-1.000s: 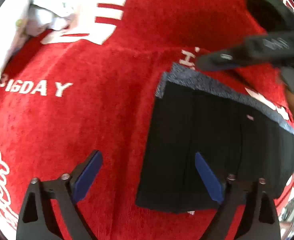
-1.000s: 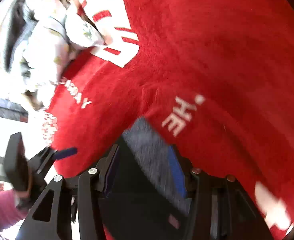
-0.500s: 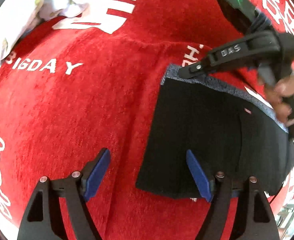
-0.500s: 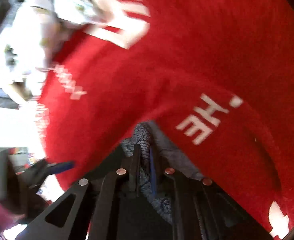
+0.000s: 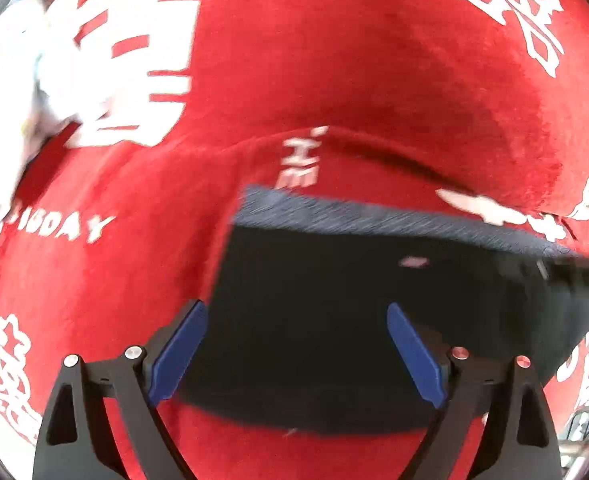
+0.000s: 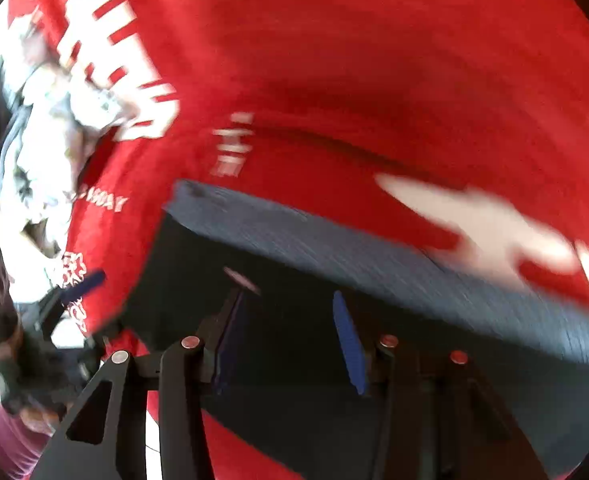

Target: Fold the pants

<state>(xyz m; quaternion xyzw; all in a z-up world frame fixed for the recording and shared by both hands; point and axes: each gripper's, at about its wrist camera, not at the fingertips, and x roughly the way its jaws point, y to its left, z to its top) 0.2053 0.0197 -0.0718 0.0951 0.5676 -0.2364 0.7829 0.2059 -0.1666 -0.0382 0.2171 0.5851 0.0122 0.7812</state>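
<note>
Only R wrist view shows pink sleeve point(image 6: 2, 436) beside folded pants point(image 6: 294, 360)

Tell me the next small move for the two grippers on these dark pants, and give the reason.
Probably bring the left gripper down on the near edge of the folded pants. Both grippers' jaws have just been opening and hold nothing; the right gripper hangs over the cloth. The pants lie flat in a compact rectangle on the red blanket.

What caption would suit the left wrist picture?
Open left gripper hovering over folded black pants on a red printed blanket.
</note>
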